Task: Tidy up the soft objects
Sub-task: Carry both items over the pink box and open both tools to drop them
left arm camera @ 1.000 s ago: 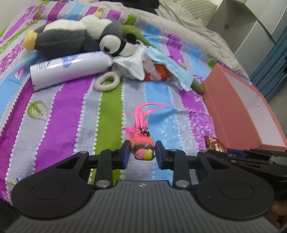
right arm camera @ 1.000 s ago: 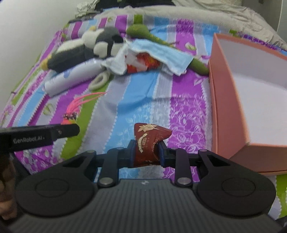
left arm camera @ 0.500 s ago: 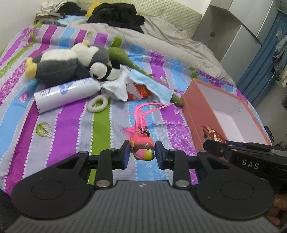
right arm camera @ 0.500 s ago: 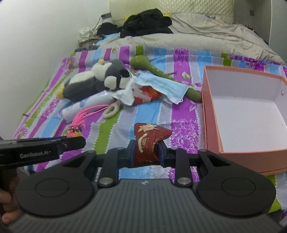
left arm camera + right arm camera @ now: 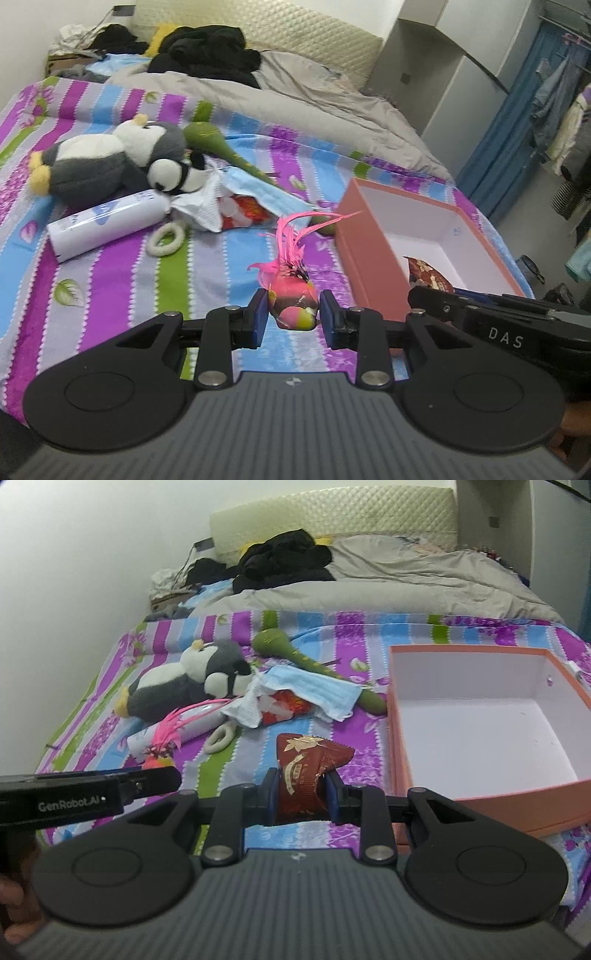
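My left gripper [image 5: 294, 317] is shut on a pink feathered bird toy [image 5: 291, 295], held above the striped bedspread left of the orange box [image 5: 369, 251]. My right gripper [image 5: 301, 794] is shut on a dark red snack packet [image 5: 306, 768], held above the bed beside the box's left wall [image 5: 397, 738]; the packet also shows in the left wrist view [image 5: 428, 275]. The box [image 5: 480, 723] is open with a bare white inside. A plush penguin [image 5: 110, 166], a blue face mask [image 5: 255, 188], a green plush stick [image 5: 218, 144] and a white ring [image 5: 166, 240] lie on the bed.
A white cylinder bottle [image 5: 107, 221] lies by the penguin. A red wrapper under crumpled white paper [image 5: 236, 210] sits mid-bed. A grey duvet [image 5: 295, 107] and black clothes [image 5: 210, 51] cover the bed's far end. A grey cabinet [image 5: 443, 74] and blue curtain [image 5: 517, 122] stand to the right.
Both grippers have risen well above the bed with their objects still held, so more of the room and the box's inside shows. Objects on the bed have not moved.
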A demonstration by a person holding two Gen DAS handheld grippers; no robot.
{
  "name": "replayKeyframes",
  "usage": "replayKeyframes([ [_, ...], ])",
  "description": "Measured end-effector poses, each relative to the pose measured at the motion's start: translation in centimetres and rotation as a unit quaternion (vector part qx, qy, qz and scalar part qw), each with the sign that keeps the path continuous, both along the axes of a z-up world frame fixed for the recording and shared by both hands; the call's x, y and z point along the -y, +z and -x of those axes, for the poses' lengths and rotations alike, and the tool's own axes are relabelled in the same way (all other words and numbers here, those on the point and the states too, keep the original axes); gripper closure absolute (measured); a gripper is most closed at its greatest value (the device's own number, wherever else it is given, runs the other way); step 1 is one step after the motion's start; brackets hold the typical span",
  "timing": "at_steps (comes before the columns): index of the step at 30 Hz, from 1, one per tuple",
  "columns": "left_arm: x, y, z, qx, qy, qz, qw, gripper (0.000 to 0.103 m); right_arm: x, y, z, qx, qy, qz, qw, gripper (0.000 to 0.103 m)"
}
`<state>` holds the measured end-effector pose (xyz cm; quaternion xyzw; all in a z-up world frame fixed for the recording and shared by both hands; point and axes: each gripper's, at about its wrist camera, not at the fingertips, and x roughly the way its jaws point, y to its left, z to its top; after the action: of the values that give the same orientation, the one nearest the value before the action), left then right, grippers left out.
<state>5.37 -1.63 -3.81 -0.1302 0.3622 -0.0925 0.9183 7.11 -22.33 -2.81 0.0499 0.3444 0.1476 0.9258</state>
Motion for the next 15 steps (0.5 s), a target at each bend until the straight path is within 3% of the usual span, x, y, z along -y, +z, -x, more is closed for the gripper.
replayKeyframes([
  [15,8.5,0.9,-3.3,0.002,-0.108,0.032,0.9936,0.068,7.7,0.6,1.5,-0.007,-0.106,0.005,0.994,0.074],
])
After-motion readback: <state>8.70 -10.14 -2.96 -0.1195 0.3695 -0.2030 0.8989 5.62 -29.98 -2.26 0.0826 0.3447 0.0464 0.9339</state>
